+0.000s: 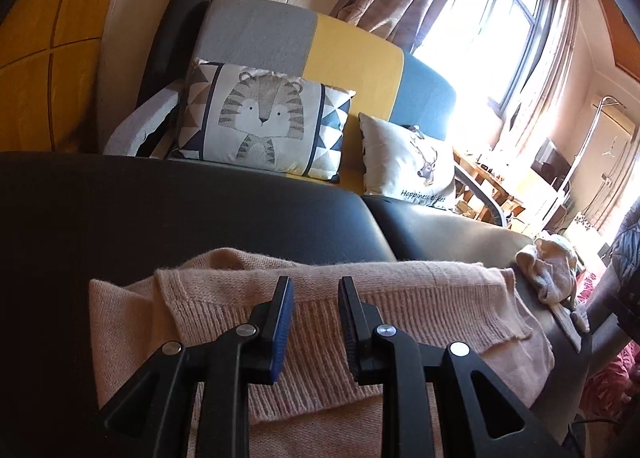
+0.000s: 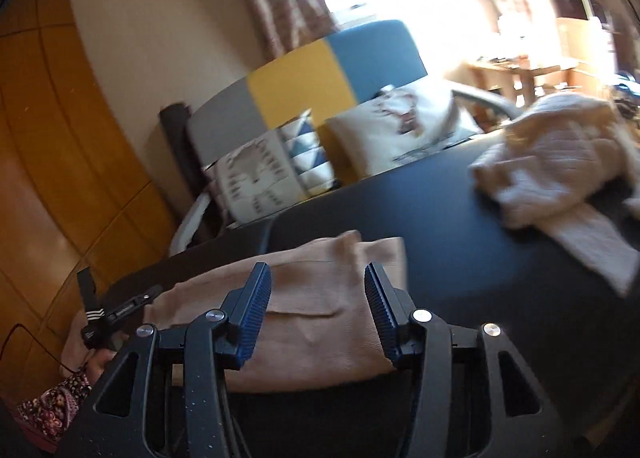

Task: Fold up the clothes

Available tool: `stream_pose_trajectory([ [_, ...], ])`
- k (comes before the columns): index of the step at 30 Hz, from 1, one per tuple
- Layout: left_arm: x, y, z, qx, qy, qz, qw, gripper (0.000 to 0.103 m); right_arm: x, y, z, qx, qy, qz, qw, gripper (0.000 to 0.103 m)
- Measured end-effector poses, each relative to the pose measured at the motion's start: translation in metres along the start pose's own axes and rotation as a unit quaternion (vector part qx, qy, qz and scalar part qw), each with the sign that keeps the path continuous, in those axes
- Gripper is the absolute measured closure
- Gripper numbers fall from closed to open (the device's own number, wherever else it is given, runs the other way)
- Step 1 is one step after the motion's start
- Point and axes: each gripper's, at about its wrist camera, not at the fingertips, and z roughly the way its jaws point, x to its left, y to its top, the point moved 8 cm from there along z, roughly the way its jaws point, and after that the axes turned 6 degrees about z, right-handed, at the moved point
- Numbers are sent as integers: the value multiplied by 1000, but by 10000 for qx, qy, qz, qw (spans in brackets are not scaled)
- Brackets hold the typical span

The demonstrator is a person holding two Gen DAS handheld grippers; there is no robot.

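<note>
— Left hand-held gripper (image 1: 314, 290): jaws apart, nothing pinched, above folded pink sweater (image 1: 400, 298) on black desk (image 1: 160, 210).
— Right hand-held gripper (image 2: 318, 278): spread too, empty. Farther right, crumpled cream garment (image 2: 560, 162).

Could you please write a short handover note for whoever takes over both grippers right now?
Left gripper: open, above the pink sweater, nothing held.
Right gripper: open, empty, also over the sweater.
The pink sweater lies folded on the black table nearest the grippers. A cream garment lies crumpled at the table's right side, untouched.
Done: the pink sweater looks folded.
Left: probably tidy or set it aside, then fold the cream garment.
</note>
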Motion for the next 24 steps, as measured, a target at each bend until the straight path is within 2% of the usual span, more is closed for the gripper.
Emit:
stream_pose_trajectory([
  [3, 7, -15, 18, 359, 142, -52, 9992, 80, 58, -13, 81, 571, 211, -614, 9963, 51],
  [5, 12, -28, 26, 514, 188, -85, 9985, 80, 89, -26, 126, 922, 209, -971, 9908, 51],
  [8, 14, -35, 22, 341, 77, -112, 9993, 80, 102, -47, 171, 1220, -296, -1572, 9796, 51],
  [13, 15, -37, 22, 346, -30, -222, 9992, 79, 87, -83, 202, 1748, -723, -1985, 9617, 51],
  [17, 8, -26, 17, 478, 129, -152, 9987, 79, 84, -86, 204, 1635, -722, -1964, 9641, 50],
  [18, 2, -18, 13, 388, 119, -134, 9991, 80, 83, -86, 204, 1628, -714, -1964, 9643, 50],
  [21, -22, 9, 0, 23, -124, -106, 9999, 79, 81, -87, 204, 1571, -678, -1930, 9662, 49],
  [24, -43, 16, 13, 203, -248, 56, 9995, 79, 80, -89, 202, 1422, -657, -1874, 9697, 49],
])
